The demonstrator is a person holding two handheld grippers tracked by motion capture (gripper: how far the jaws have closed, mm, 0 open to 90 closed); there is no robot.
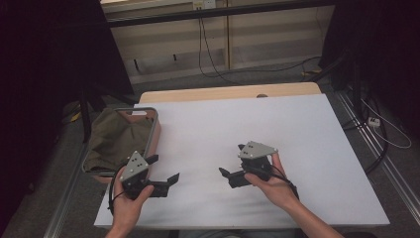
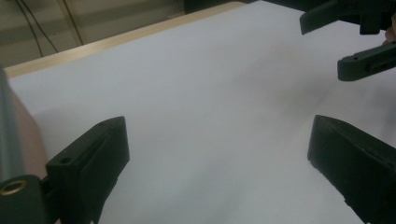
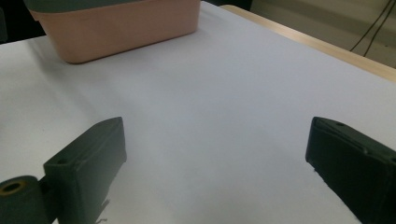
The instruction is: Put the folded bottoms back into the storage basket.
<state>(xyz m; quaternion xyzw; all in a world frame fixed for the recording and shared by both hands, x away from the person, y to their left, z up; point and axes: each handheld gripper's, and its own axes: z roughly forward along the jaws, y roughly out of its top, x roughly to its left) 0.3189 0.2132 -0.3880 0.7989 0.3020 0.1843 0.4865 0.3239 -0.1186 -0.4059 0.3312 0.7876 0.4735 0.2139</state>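
The pink basket point(image 1: 154, 130) stands at the left edge of the tabletop point(image 1: 277, 129), in the middle left of the high view, with an olive-brown cloth point(image 1: 116, 136) lying inside it. My left tongs point(image 1: 165, 170) hover just right of its near corner, jaws wide and holding nothing. My right tongs point(image 1: 232, 159), lower centre, are wide and empty too, well apart from the basket. I judge the work not started: nothing is gripped, the cloth is untouched.

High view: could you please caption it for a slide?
Two open grippers, left and right, face each other over a white table beside a basket.
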